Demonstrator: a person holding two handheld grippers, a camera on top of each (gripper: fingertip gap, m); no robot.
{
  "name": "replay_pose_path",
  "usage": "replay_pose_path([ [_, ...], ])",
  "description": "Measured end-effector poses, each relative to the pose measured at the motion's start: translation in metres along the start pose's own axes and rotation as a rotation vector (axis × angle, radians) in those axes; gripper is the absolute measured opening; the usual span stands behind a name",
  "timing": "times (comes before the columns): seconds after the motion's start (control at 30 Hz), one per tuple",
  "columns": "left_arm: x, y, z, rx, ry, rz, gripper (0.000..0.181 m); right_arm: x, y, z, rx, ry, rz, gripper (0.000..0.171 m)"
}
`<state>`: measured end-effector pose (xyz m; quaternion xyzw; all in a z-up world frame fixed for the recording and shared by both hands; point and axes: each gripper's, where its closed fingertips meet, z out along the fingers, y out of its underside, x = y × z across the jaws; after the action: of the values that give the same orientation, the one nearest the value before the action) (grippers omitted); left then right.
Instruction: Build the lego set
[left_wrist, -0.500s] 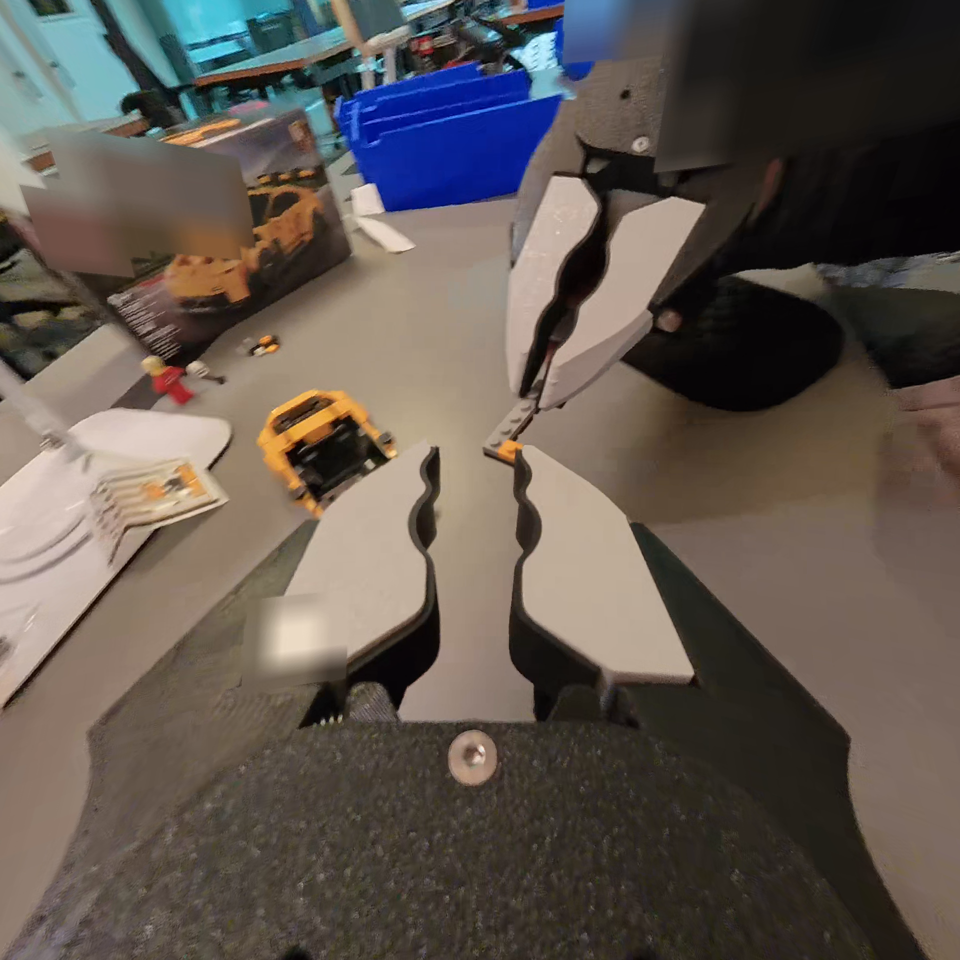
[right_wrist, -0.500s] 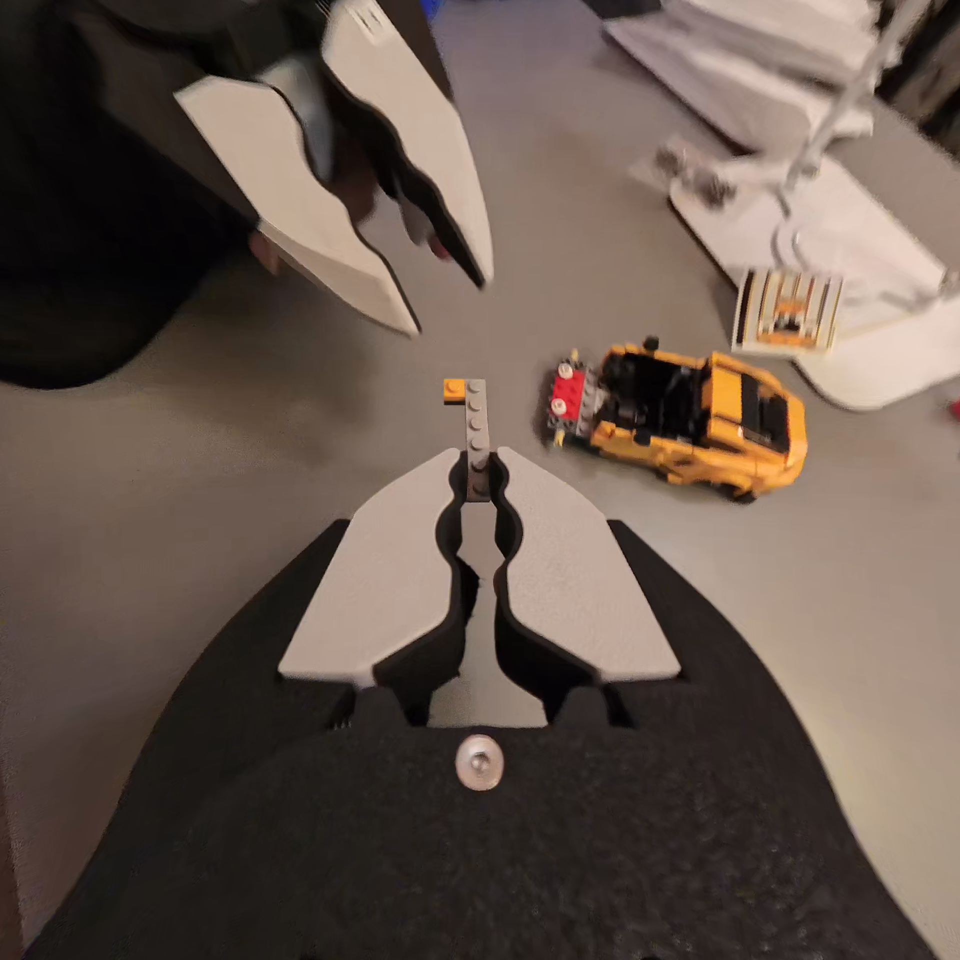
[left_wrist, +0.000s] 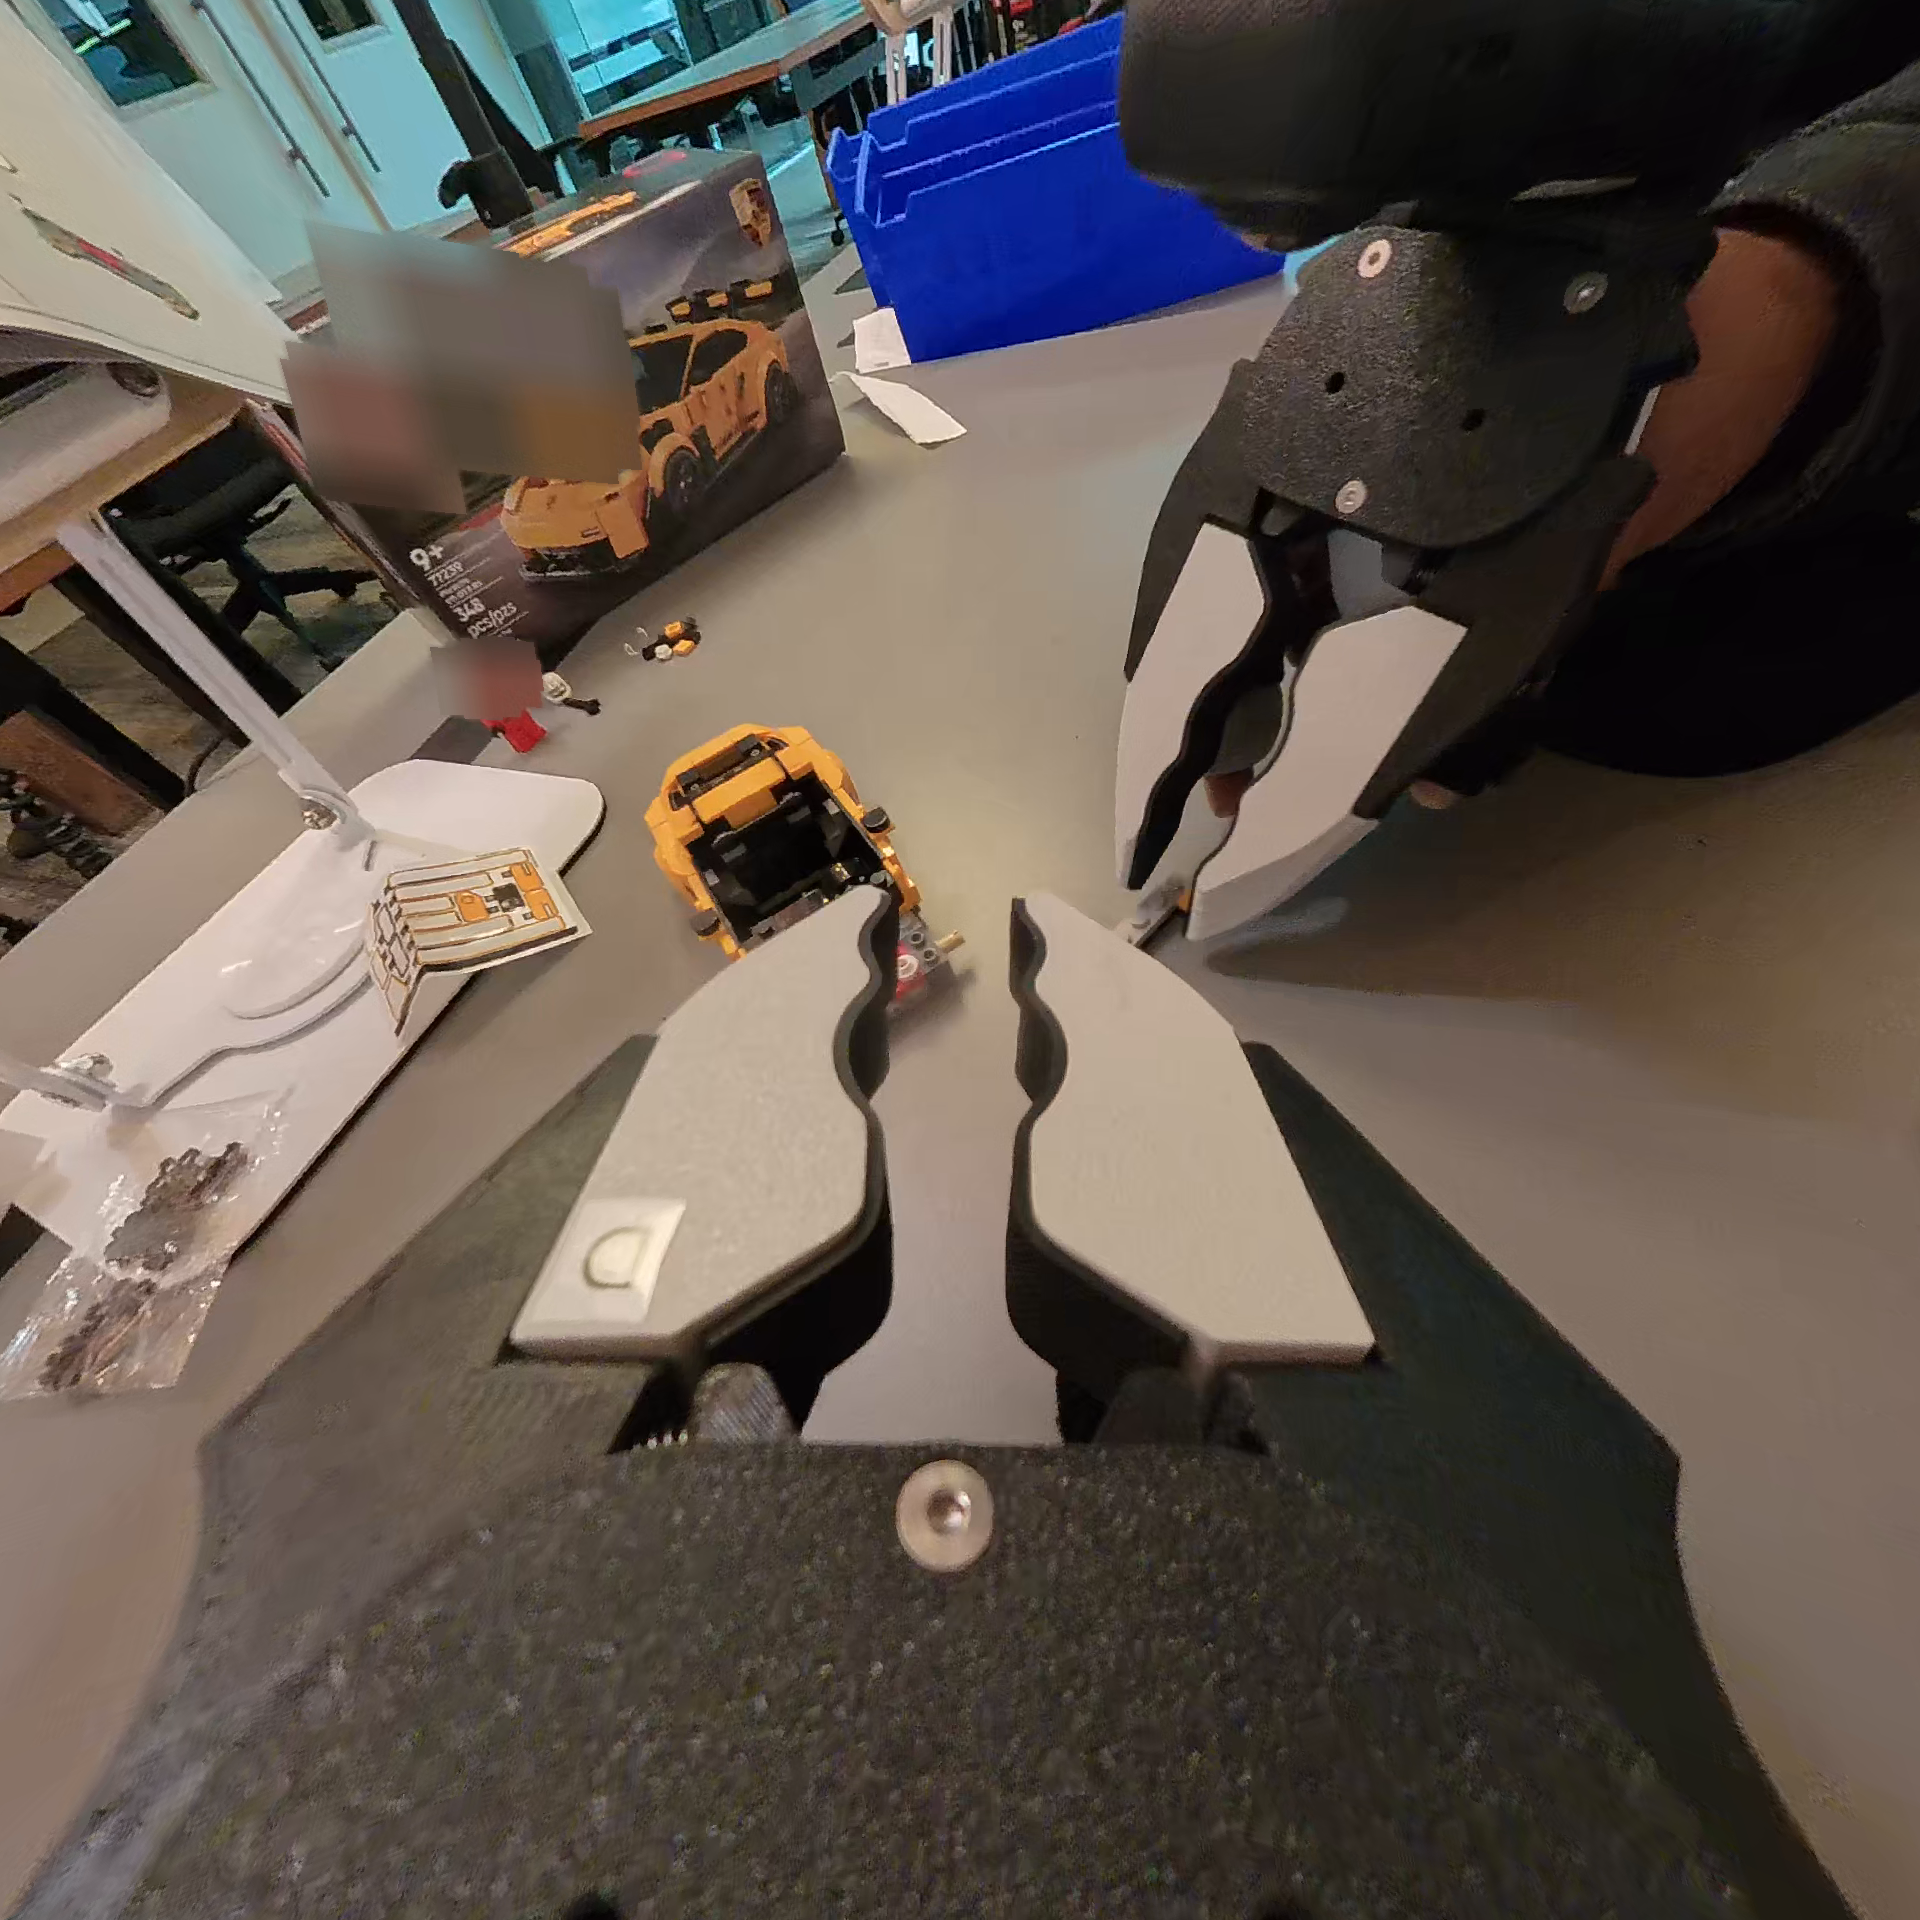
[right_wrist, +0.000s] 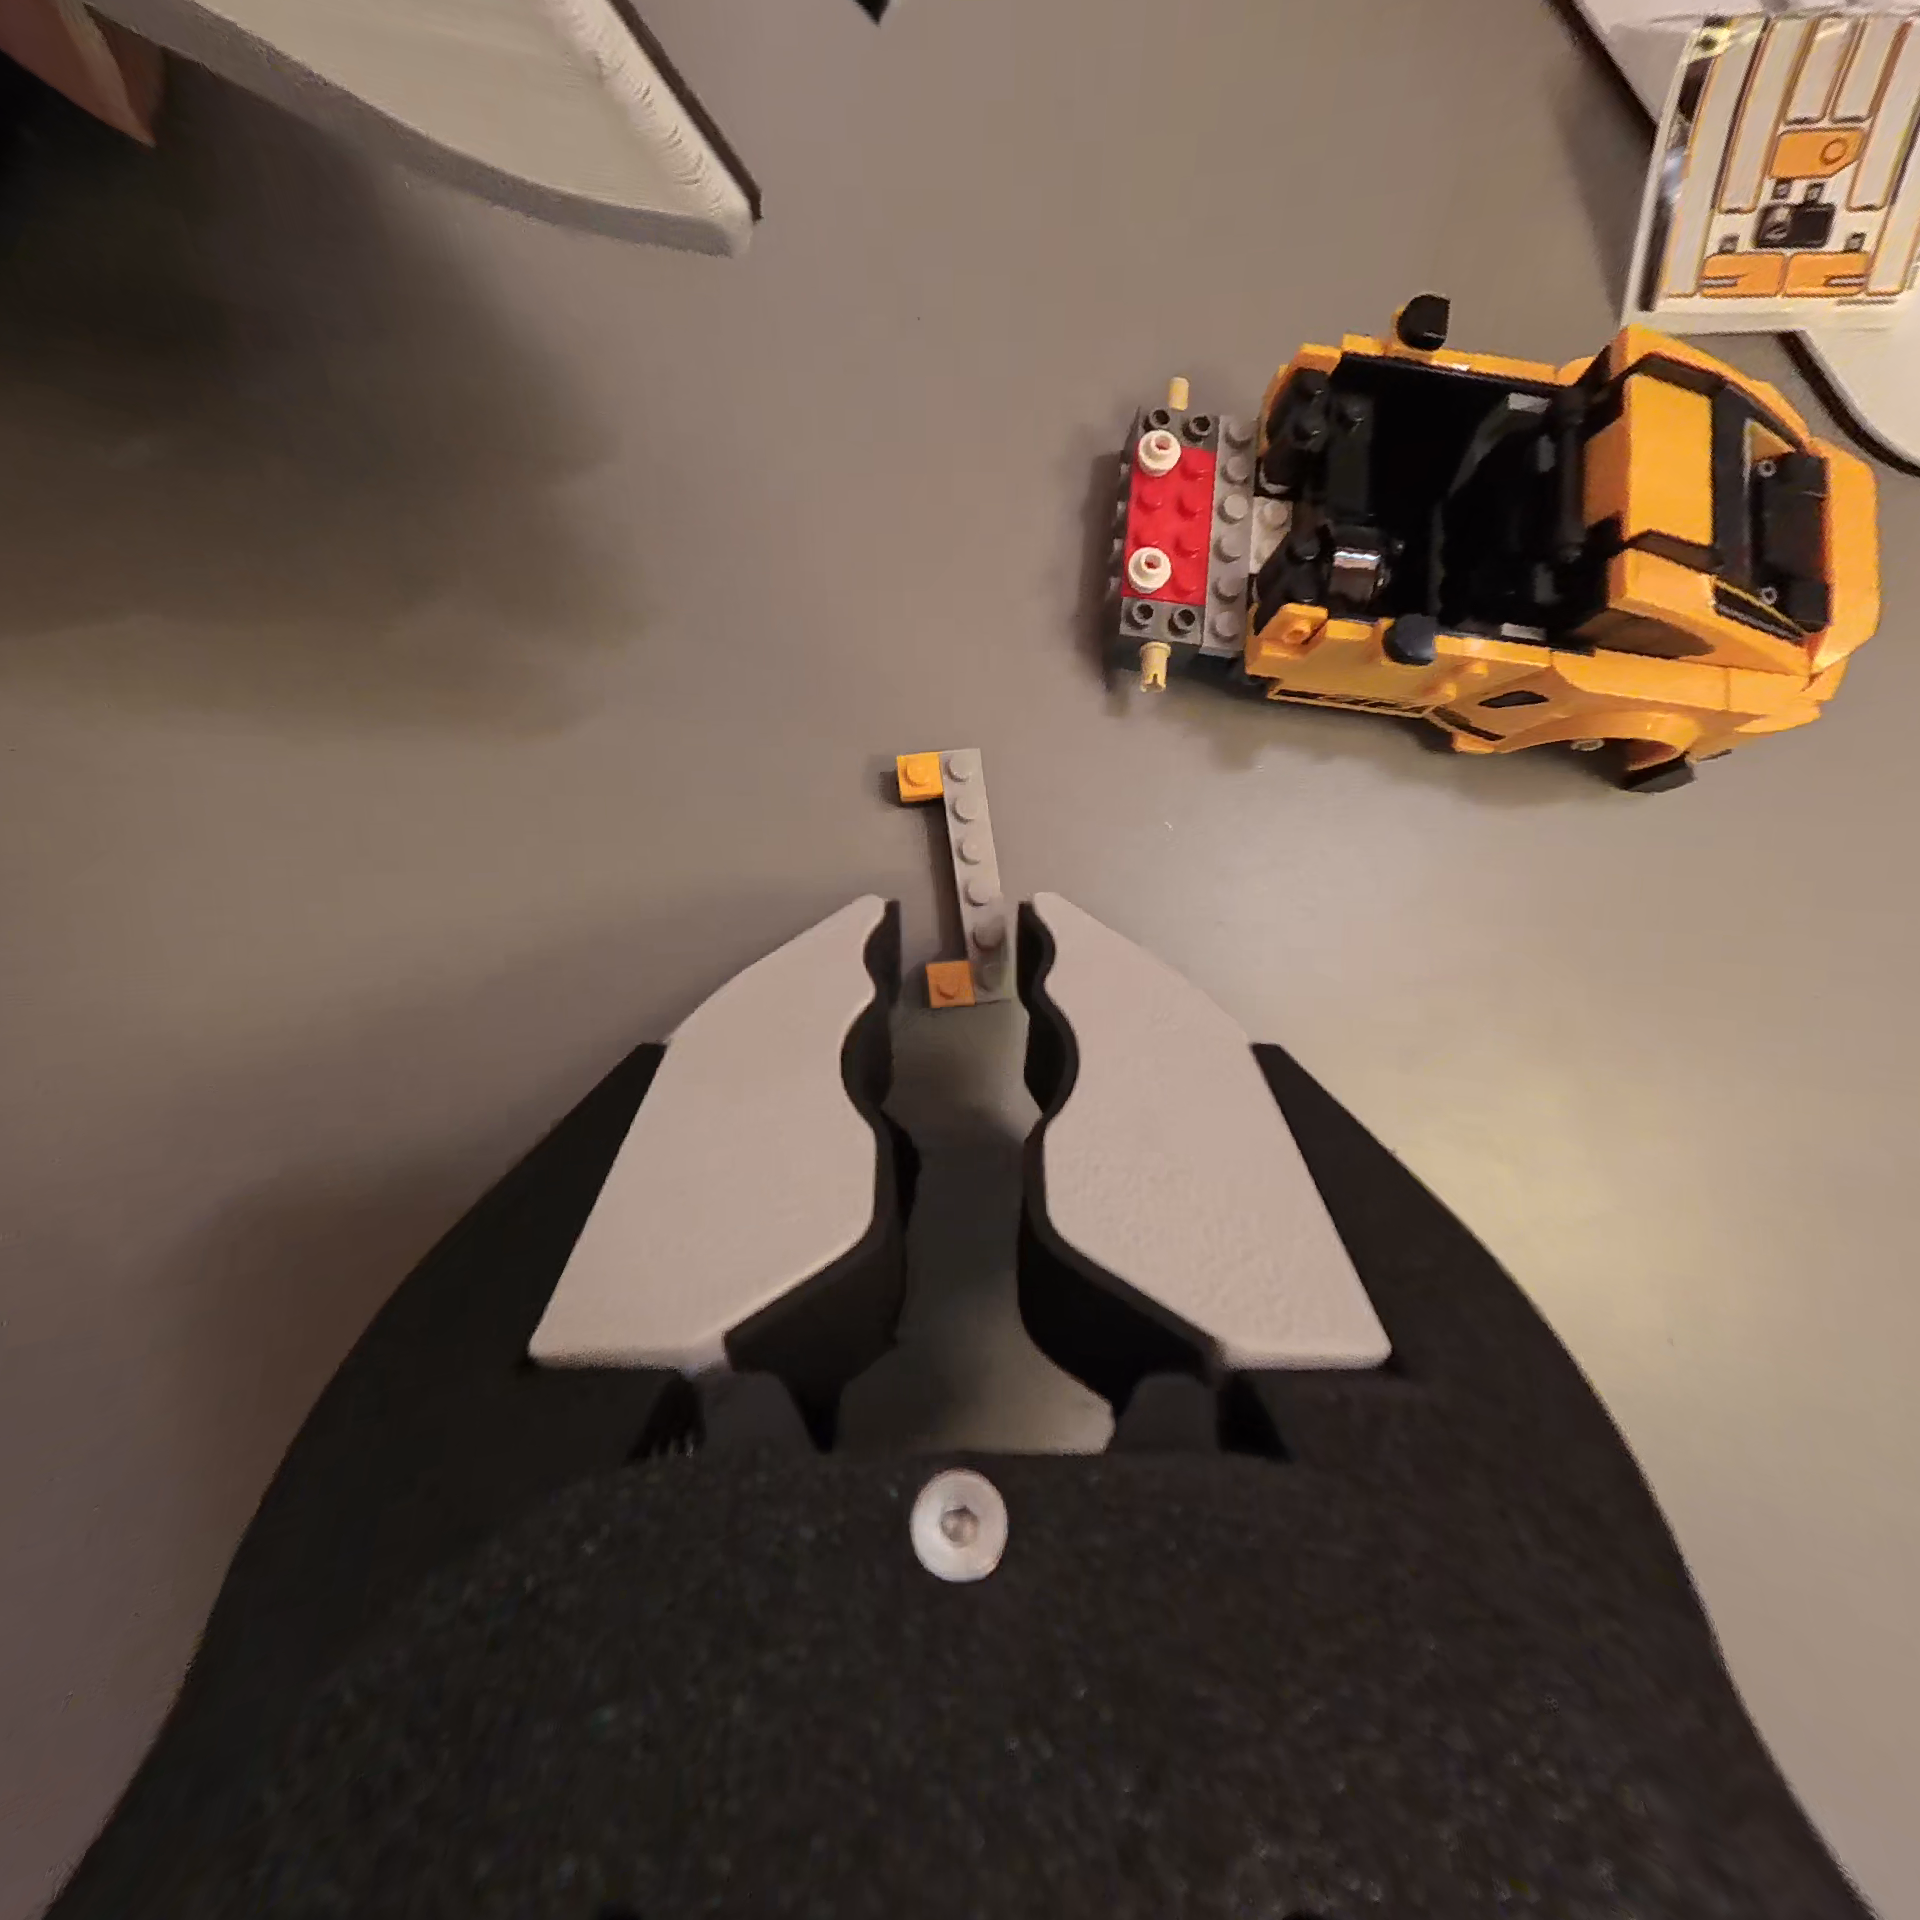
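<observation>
Right gripper: stood parted to a narrow gap around the near end of the plate; its right finger lay against or just beside the plate's edge, the left finger stood clear, so nothing was clamped.
Left gripper: hung part-open and empty above the desk, tips just short of the car's rear.
Plate: a grey strip with an orange stud-piece at each end, lying flat on the desk mid-surface, well short of the car.
Car: a yellow, half-built body resting on the desk toward the stand-side edge, red block and grey studs bare at its rear.
Sticker sheet: lay on the white stand base beyond the car.
Box: stood toward the far-left edge of the desk.
Step in hand, as judged: gripping the plate for mounting.
Technique: centre the strip between the fingers, close squarely on its long sides, and lift level so the end pieces are not knocked off.
</observation>
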<state>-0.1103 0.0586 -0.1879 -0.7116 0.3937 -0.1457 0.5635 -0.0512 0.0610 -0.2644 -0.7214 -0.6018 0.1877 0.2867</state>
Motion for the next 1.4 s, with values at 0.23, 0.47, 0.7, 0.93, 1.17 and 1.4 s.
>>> replay_pose_path([
  [0.23, -0.007, 0.001, -0.002, 0.008, -0.036, -0.032, 0.017, 0.015, -0.037, -0.031, 0.339, -0.02, 0.064, 0.034],
  [0.47, -0.043, -0.015, -0.008, 0.053, -0.232, -0.032, 0.014, 0.057, -0.066, -0.059, 0.58, 0.068, 0.094, 0.03],
  [0.7, -0.112, -0.055, -0.003, 0.089, -0.405, -0.065, 0.014, 0.113, -0.186, -0.083, 0.743, 0.217, -0.059, 0.012],
  [0.93, -0.12, -0.033, 0.005, 0.099, -0.446, -0.11, 0.012, 0.205, -0.273, -0.013, 0.416, 0.393, -0.156, 0.0],
  [1.17, -0.127, -0.016, 0.004, 0.099, -0.409, -0.179, 0.012, 0.291, -0.231, -0.029, 0.334, 0.393, -0.114, 0.0],
  [1.4, -0.16, -0.041, 0.001, 0.062, -0.539, -0.082, 0.014, 0.298, -0.221, -0.022, 0.487, 0.434, -0.201, 0.0],
])
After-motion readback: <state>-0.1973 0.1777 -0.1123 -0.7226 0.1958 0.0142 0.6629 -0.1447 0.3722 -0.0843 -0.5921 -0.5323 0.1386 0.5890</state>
